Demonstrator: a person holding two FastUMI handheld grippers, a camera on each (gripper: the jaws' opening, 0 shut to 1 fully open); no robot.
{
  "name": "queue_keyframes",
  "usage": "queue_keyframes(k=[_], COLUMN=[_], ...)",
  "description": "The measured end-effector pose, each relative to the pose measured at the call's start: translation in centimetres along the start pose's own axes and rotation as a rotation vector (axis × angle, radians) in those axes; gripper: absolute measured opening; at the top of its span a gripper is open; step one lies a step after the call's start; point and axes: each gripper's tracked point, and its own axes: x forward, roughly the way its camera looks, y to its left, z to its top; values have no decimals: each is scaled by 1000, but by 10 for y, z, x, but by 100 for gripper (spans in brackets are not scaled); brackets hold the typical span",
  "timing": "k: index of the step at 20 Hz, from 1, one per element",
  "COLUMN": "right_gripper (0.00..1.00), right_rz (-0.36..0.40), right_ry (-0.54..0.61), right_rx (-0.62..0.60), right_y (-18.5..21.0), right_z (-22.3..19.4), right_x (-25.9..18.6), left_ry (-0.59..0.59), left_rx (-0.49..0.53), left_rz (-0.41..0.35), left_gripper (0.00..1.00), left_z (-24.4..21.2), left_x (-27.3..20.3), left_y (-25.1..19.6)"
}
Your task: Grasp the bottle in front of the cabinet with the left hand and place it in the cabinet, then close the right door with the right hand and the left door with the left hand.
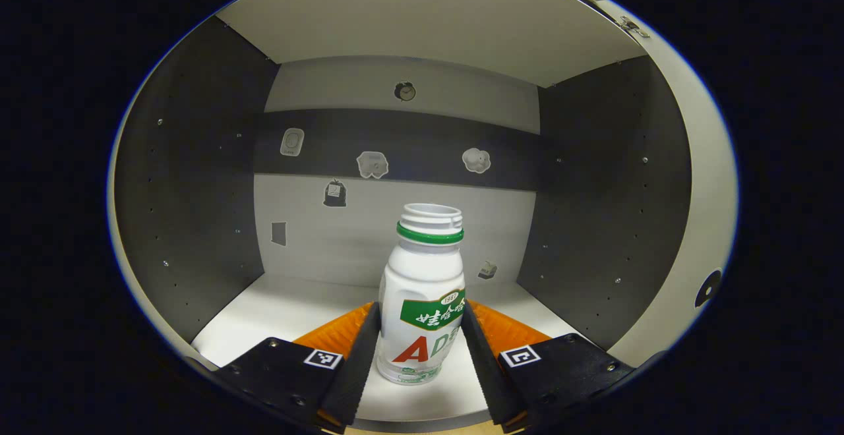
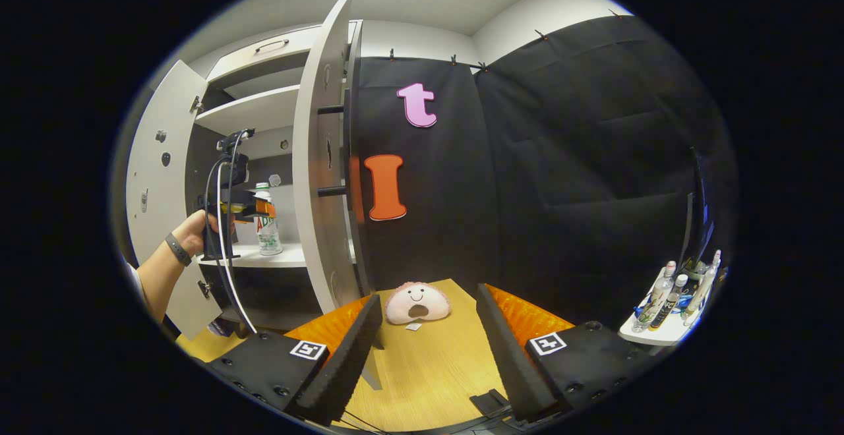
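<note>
Two doors open yet, bottle (image 1: 423, 293) on cabinet (image 1: 283, 306) floor, clenched in left gripper (image 1: 419, 349); release next; right gripper (image 2: 427, 343) unclenched, empty.

Bottle (image 1: 422, 303) label: "1997" on small oval, large "AD", rest unreadable.

The left gripper view looks straight into the open cabinet (image 1: 409, 132) from close in, at shelf (image 1: 290, 310) height, facing its back wall past the bottle (image 1: 422, 303). The right gripper view sits well back and low over the wooden floor (image 2: 428, 362), facing the black cloth wall, with the cabinet off to its left. Both views share the cabinet interior and the bottle; the right gripper view also takes in the left claw (image 2: 254, 209).
</note>
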Motion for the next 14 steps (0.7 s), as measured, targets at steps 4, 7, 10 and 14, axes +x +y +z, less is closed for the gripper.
queue_keyframes(k=[4, 7, 10, 14], right_gripper=[96, 96, 96, 96], right_rz=[9, 26, 50, 119], right_ry=[-1, 3, 0, 9], right_rx=[-1, -3, 6, 6], right_y=[1, 3, 4, 7], right_z=[0, 0, 0, 3], right_x=[1, 3, 5, 15], left_ry=[-23, -72, -128, -193], left_rx=[7, -32, -50, -76], left_rz=[21, 29, 43, 37], left_gripper=[84, 96, 95, 95], left_z=[2, 12, 29, 48], left_x=[-3, -17, -45, -95], left_y=[5, 7, 11, 6])
